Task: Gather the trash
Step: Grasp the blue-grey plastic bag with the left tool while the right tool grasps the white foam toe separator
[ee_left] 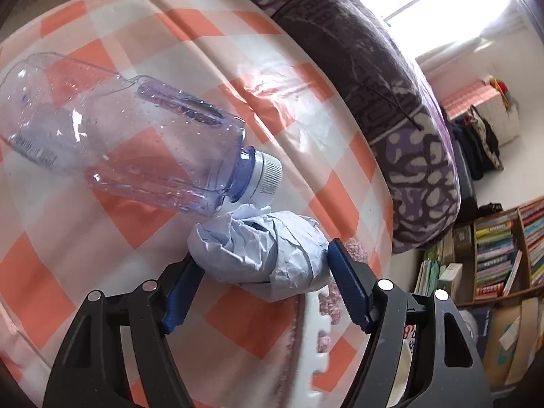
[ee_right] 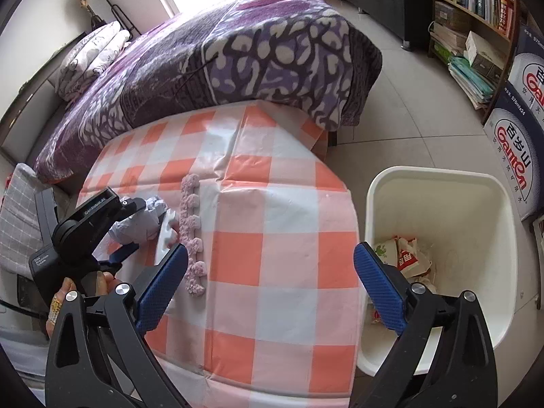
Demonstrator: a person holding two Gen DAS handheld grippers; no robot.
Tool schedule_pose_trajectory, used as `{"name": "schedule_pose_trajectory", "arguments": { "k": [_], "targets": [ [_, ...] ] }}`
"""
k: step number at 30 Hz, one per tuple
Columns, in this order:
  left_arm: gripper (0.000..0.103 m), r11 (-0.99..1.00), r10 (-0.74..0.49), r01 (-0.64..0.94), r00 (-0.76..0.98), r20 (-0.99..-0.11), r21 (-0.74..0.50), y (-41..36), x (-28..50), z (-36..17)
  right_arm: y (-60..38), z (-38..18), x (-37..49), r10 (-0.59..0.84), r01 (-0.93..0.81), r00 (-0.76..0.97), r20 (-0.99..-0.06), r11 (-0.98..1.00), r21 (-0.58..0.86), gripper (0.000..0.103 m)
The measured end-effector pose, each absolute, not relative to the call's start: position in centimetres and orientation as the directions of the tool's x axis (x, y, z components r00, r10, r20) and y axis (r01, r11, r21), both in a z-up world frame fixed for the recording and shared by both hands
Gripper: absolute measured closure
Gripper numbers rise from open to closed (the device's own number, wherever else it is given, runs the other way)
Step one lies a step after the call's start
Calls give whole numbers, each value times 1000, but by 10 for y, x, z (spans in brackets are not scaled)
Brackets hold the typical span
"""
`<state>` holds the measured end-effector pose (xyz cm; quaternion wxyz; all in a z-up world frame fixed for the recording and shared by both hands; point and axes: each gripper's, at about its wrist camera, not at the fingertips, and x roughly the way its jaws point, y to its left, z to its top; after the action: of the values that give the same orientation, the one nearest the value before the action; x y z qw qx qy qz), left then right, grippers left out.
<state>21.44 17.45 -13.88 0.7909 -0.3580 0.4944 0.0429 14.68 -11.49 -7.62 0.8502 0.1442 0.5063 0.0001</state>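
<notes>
A crumpled pale-blue paper ball (ee_left: 258, 251) fills the gap of my left gripper (ee_left: 262, 255), and both blue pads touch its sides. It sits at the table's edge, just below the cap of a clear empty plastic bottle (ee_left: 129, 136) lying on its side on the checked cloth. Whether the ball rests on the cloth or hangs just above it, I cannot tell. In the right wrist view the left gripper (ee_right: 136, 224) and the ball (ee_right: 146, 217) are at the table's left edge. My right gripper (ee_right: 272, 251) is open and holds nothing, over the near part of the table.
The orange-and-white checked table (ee_right: 272, 204) stands against a bed with a purple blanket (ee_right: 238, 51). A white bin (ee_right: 438, 176) with wrappers inside stands on the floor to the table's right. A white and pink foam piece (ee_right: 190, 238) lies on the table. Bookshelves (ee_right: 476, 0) and cartons (ee_right: 516, 156) are behind the bin.
</notes>
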Motion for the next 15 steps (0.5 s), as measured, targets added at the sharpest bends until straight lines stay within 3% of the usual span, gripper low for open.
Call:
{"name": "schedule_pose_trajectory", "arguments": {
  "k": [5, 15],
  "targets": [
    [47, 776, -283, -380, 504, -816, -504, 182, 201, -132, -87, -96, 153, 210, 73, 430, -878, 961, 266, 10],
    [47, 864, -126, -353, 538, -834, -359, 218, 148, -104, -7, -112, 146, 287, -210, 394, -873, 953, 219, 28]
  ]
}}
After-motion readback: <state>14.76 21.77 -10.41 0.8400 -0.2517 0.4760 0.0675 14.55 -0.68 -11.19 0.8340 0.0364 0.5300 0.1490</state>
